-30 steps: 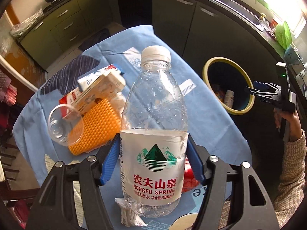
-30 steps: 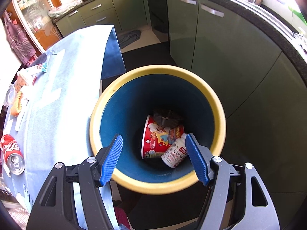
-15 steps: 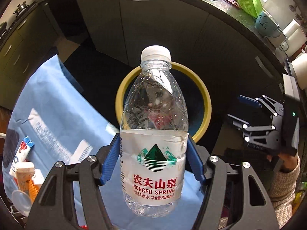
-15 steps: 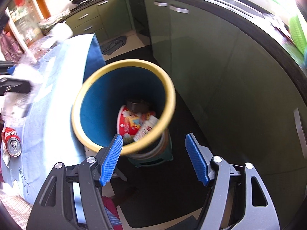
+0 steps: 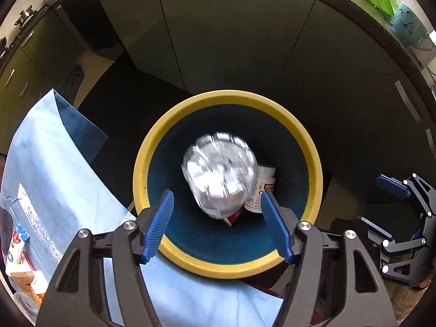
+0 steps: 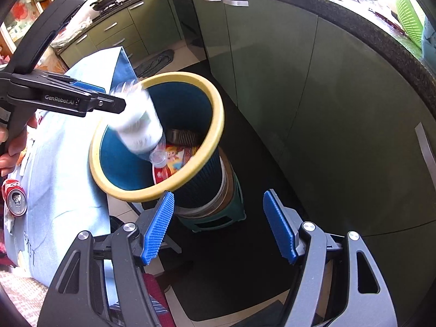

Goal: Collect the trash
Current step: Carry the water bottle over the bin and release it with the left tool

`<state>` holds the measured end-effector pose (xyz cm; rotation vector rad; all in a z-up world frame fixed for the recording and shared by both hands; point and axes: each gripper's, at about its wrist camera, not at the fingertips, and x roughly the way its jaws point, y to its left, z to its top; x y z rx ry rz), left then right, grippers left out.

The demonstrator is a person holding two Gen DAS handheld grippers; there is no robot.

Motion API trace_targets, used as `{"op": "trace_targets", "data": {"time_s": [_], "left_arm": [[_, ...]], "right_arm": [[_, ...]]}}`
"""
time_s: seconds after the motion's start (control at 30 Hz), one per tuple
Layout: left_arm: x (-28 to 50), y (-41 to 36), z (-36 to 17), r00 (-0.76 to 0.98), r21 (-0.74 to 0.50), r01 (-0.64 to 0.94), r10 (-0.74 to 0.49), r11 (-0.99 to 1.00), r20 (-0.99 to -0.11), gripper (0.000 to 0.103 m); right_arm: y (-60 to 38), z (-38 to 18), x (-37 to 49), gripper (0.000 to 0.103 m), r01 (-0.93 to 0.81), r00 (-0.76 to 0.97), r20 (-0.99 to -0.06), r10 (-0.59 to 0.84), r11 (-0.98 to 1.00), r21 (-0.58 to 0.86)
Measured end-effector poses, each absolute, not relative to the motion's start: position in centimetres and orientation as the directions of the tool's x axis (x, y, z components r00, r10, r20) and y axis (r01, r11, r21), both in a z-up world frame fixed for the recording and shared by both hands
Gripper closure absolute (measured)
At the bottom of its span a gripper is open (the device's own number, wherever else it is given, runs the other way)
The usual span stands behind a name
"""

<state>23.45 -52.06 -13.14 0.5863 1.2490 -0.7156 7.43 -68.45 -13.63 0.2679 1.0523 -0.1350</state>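
over the yellow-rimmed bin (image 5: pixel 226 268), blurred water bottle (image 5: pixel 219 174) falling free, left hand-held gripper (image 5: pixel 218 224) apart, right hand-held gripper (image 6: pixel 218 227) apart and empty, "genrobot.ai" on left arm

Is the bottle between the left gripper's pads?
No, the blurred bottle is beyond the open left gripper, falling into the bin.

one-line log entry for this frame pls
left gripper: open | water bottle: falling cap-down into bin | right gripper: open, empty
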Motion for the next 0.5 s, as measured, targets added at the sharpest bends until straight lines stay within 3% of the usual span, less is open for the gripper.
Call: {"op": "trace_targets", "data": {"time_s": [0.3, 0.5], "left_arm": [[21.5, -45.0, -6.1, 0.181, -0.033, 0.745, -0.25, 0.667, -0.951, 0.039], [19.3, -35.8, -0.9, 0.242, -0.048, 0.692, -0.294, 0.72, -0.925, 0.034]], "right_arm": [[-65.0, -10.8, 7.6, 0.035, 0.17, 0.531, -0.847, 0.028, 0.976, 0.139], [-59.5, -8.4, 8.3, 0.035, 0.0, 0.541, -0.832, 0.125, 0.989, 0.149]]}}
